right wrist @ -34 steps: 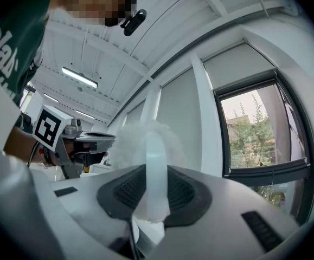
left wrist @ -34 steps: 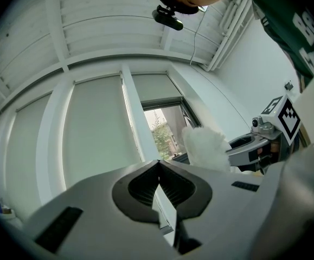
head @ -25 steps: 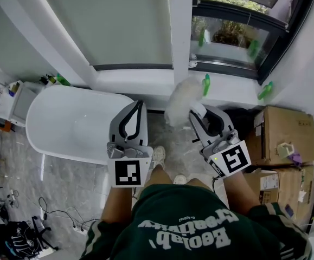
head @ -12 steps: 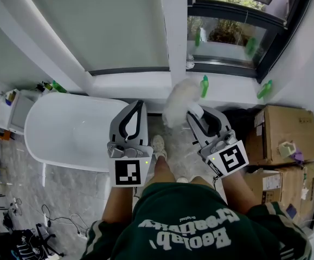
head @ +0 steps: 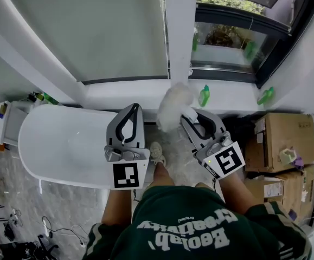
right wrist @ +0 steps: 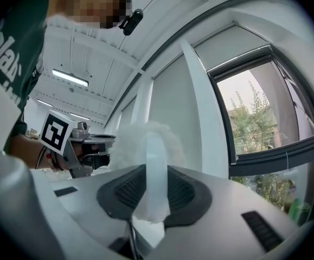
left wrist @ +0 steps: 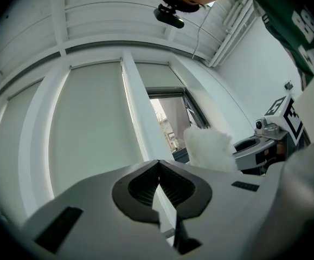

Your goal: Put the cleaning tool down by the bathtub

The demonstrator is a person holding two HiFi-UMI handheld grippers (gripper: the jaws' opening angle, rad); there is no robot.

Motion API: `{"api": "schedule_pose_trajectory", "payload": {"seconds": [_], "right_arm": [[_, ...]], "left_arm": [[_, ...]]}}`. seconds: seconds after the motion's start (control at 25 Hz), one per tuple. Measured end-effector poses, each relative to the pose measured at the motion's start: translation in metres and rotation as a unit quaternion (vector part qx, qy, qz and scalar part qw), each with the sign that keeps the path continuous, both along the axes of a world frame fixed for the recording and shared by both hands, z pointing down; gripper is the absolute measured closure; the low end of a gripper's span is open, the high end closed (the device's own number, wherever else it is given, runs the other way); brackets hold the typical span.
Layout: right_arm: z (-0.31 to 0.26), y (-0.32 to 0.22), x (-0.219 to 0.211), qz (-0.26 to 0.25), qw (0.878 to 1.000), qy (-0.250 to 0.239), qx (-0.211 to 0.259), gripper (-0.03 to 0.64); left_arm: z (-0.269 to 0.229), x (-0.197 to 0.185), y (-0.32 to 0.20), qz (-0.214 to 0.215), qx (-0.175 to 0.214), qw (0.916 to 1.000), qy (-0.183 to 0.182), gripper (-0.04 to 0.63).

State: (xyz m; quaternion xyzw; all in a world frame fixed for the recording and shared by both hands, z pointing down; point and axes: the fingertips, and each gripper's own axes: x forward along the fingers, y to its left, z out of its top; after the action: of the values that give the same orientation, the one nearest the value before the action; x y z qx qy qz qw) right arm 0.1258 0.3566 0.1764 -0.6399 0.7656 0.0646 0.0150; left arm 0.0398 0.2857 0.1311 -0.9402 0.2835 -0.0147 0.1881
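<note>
1. A tall window with a pale blind (head: 91, 31) fills the top of the head view; a dark-framed pane beside it looks out on greenery.
2. The white bathtub (head: 53, 145) lies at lower left below the blind; its rounded right end sits under the left gripper.
3. The person, in a green top (head: 189, 226), stands between the tub and the cardboard boxes (head: 281, 131) stacked at right; one pale shoe (head: 158, 153) rests on the marbled floor.
4. The left gripper (head: 133, 109) points toward the window; its own view shows the jaws closed tip to tip with nothing between them.
5. The right gripper (head: 186, 116) is parted only narrowly; its pads press on the translucent white handle of the cleaning tool (head: 174, 106).
6. The tool's fluffy white head juts past the right gripper's tips; it is held up in front of the white ledge under the window, just right of the tub's end, and not set down.
7. Two green bottles (head: 204, 96) stand on the sill; one is just beside the fluffy head.
</note>
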Motion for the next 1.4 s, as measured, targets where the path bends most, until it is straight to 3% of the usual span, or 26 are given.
{"api": "schedule_pose_trajectory", "payload": {"seconds": [0.64,1.04,1.4], "right_arm": [[0.005,-0.203,0.019,-0.031,0.999,-0.009,-0.027,0.515],[0.012,-0.286,0.033,-0.028,0.999,-0.006,-0.046,0.515],[0.016,-0.331,0.045,-0.013,0.998,0.0,-0.058,0.515]], "left_arm": [[0.012,0.027,-0.21,-0.022,-0.022,0.9992,-0.024,0.586],[0.028,0.044,-0.302,-0.023,-0.04,0.9985,-0.03,0.586],[0.038,0.052,-0.343,-0.01,-0.04,0.9983,-0.041,0.586]]}}
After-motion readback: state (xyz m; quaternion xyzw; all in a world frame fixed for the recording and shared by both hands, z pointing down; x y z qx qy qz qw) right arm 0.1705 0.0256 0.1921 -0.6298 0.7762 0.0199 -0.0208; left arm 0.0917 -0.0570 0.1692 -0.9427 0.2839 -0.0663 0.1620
